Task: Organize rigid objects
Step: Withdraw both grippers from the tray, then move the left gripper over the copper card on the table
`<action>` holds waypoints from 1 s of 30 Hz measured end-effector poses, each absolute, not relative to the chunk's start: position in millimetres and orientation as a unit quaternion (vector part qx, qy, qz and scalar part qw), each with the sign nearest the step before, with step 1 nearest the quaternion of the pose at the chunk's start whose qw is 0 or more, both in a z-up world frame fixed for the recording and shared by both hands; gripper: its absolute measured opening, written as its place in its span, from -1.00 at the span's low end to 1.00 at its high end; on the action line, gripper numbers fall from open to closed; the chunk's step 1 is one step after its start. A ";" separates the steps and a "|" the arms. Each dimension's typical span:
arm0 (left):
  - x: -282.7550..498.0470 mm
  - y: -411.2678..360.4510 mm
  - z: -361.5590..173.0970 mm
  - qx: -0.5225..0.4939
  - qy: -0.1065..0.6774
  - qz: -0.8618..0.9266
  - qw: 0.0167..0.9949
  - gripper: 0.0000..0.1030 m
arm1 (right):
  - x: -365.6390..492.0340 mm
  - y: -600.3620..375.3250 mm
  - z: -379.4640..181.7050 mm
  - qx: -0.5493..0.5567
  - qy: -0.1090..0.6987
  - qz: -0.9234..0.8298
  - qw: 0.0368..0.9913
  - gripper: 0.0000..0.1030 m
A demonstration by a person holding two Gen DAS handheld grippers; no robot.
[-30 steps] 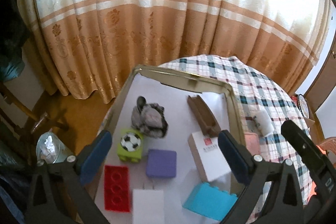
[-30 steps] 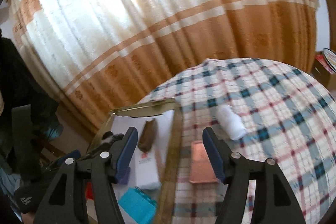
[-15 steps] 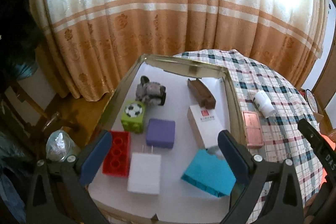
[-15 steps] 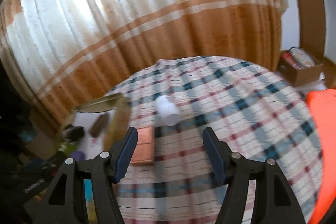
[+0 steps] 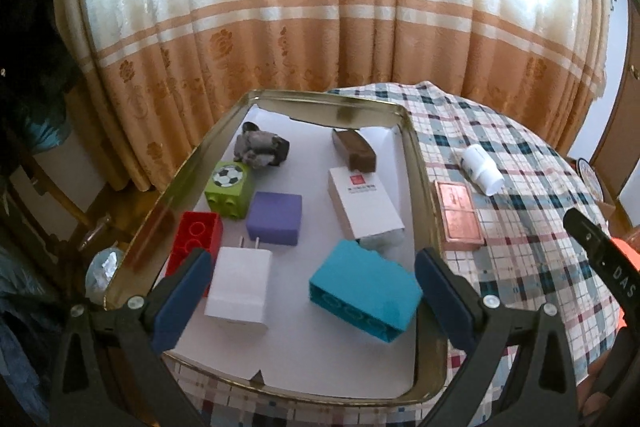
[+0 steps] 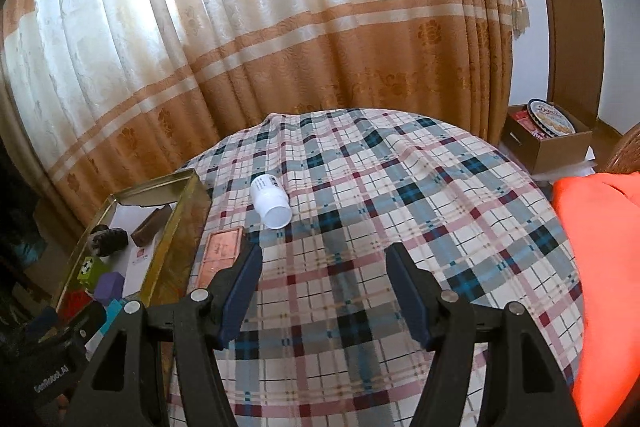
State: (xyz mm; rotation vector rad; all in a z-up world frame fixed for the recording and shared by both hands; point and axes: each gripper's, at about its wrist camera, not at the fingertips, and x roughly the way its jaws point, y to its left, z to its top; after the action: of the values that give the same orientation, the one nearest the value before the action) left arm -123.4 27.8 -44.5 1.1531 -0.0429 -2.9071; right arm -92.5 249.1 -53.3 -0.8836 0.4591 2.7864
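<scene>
Hovering: left tool (image 5: pixel 308 291) agape over tray (image 5: pixel 420 163), empty; right tool (image 6: pixel 322 287) agape, empty, above tablecloth (image 6: pixel 420 187).

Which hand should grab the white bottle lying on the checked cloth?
Probably the right hand-held gripper: it is open and empty over the cloth, with the white bottle just ahead. The left hand-held gripper hangs over the gold tray.

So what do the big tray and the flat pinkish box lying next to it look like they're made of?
The tray looks like thin gold-toned metal: its glossy walls mirror the things inside. The flat pinkish box seems to be copper-coloured tin with a raised rim and a dull sheen, though coated card can't be ruled out.
</scene>
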 end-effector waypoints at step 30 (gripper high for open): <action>-111.4 64.3 -49.1 0.368 -0.042 -0.929 -0.008 0.98 | -79.2 280.4 -56.5 -0.286 0.133 0.941 0.119 0.30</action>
State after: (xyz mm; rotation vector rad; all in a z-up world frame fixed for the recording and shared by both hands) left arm -111.4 64.3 -49.1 1.1628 -0.1316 -2.9320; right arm -79.2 280.4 -56.5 -0.8346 0.3901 2.7519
